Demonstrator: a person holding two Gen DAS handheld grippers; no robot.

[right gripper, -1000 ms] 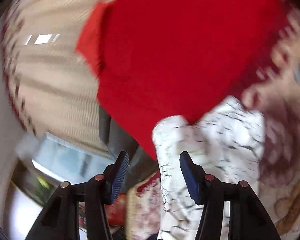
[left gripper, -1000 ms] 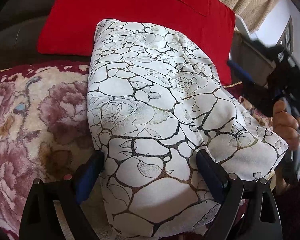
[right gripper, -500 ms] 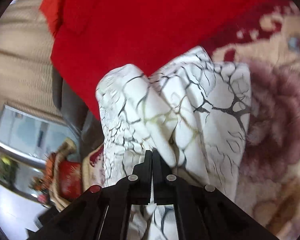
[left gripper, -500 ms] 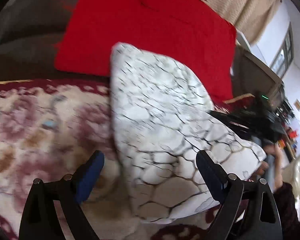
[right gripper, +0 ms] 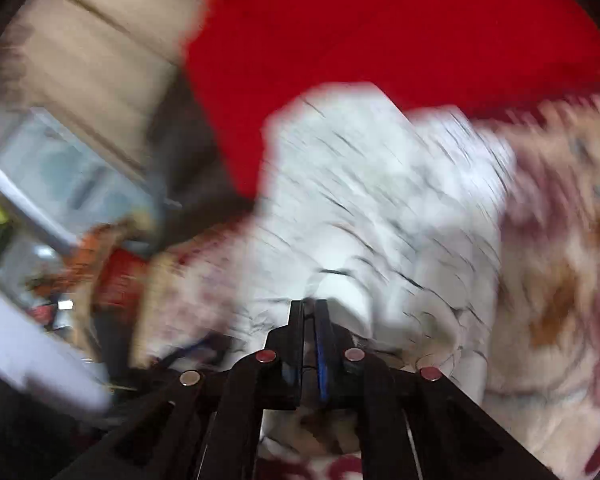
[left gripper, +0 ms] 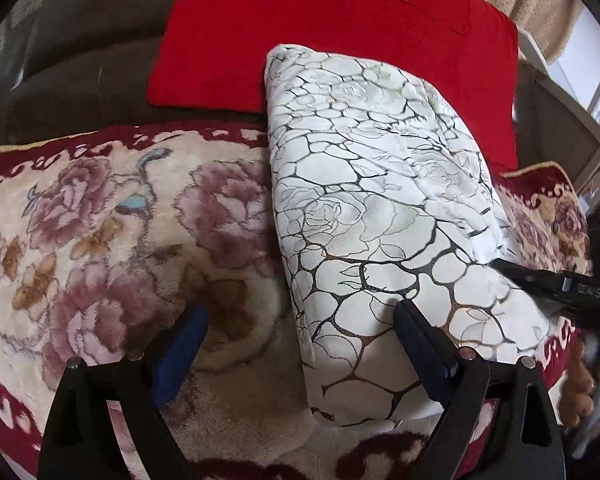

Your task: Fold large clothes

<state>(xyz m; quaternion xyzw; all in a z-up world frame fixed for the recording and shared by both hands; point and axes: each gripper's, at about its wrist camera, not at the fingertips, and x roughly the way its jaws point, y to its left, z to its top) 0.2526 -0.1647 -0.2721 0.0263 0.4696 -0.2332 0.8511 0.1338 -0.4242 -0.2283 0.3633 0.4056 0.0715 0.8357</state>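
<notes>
folded garment: I see it on the floral blanket, far end over the cushion's edge
cushion: behind the garment, against the sofa back
left gripper: near end, one finger over the blanket, other over the garment
right gripper: at the garment's right edge
curtain: behind the cushion, far right

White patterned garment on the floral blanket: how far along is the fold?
Done: the white patterned garment already lies as a compact folded bundle on the floral blanket, its far end over the red cloth. In hand: the right gripper is shut at its right-hand edge, apparently pinching fabric, while the left gripper is open over the near end. Left: probably one more fold or tidying.
</notes>
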